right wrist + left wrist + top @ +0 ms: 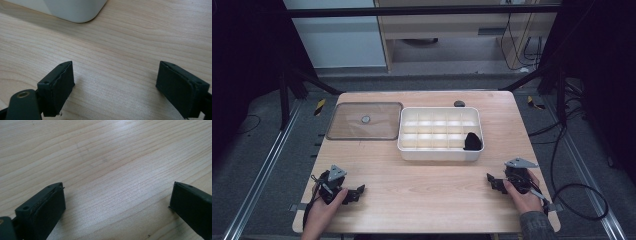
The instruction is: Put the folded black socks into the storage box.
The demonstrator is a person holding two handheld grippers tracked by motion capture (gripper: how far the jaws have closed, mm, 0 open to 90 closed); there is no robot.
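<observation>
A white divided tray [440,154] sits in the middle of the wooden table, with a black object [472,142] in its near right compartment. Left of it lies a clear lid [347,131] with a small round knob [365,119]. My left gripper [357,192] rests low at the table's near left, held by a hand; in its own view the left gripper [117,195] is open over bare wood. My right gripper [490,181] sits at the near right; in its own view the right gripper [116,75] is open, with a tray corner [75,11] ahead.
A small dark round object [459,103] lies at the table's far edge behind the tray. Cables [582,187] trail off the right side of the table. Bare wood [422,185] lies between the two grippers.
</observation>
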